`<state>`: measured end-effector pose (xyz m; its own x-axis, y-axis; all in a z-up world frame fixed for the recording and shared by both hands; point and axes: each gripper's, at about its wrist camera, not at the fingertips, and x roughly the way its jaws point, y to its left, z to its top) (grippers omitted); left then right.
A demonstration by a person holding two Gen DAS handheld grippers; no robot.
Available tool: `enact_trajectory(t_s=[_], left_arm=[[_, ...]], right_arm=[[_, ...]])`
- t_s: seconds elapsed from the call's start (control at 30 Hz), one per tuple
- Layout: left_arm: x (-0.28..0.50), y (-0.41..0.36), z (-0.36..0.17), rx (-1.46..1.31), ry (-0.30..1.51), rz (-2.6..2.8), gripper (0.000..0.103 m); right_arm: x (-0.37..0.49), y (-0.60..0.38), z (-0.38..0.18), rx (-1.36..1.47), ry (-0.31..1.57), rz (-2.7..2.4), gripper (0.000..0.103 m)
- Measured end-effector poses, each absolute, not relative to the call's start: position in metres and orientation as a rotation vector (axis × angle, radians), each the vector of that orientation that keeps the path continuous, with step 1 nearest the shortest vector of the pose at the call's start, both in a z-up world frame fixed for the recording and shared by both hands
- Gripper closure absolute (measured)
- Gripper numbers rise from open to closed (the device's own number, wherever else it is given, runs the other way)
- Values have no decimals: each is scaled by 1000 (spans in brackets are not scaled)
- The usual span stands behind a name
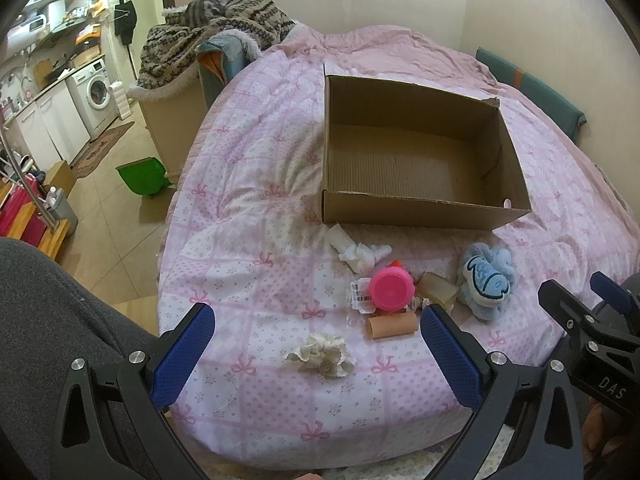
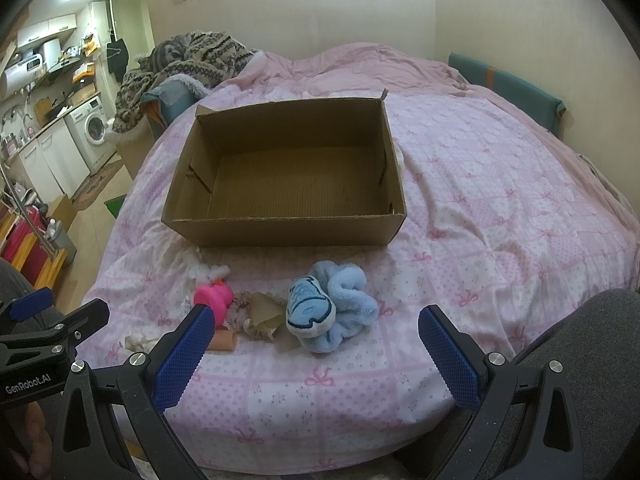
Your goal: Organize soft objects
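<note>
washing machine [image 1: 97, 94], green dustpan [image 1: 143, 176] (on floor)

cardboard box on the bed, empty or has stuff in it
Empty. The cardboard box shows only its bare corrugated floor in both views; the soft items lie on the bedspread in front.

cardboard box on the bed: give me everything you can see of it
The cardboard box is plain brown corrugated card, rectangular, open-topped and shallow, with no flaps standing; its rim is ragged and torn at one far corner. It looks empty: only the ribbed floor shows. One inner side wall carries a slit or loose fold, another a small hole near the near corner. It sits upright on the pink quilt, beyond the row of soft items. A white cloth lies by its near wall; contact unclear. Neither gripper touches it.
</note>
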<state>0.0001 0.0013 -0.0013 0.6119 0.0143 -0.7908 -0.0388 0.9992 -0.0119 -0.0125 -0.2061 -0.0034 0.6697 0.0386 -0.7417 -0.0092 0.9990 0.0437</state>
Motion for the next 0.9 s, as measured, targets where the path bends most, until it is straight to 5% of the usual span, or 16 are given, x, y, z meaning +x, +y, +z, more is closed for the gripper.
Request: enact_trajectory(t_s=[0.9], left_arm=[[-2,-1,1,-14,896,42,0]], right_arm=[[-15,-209,-4,51,838,18,0]])
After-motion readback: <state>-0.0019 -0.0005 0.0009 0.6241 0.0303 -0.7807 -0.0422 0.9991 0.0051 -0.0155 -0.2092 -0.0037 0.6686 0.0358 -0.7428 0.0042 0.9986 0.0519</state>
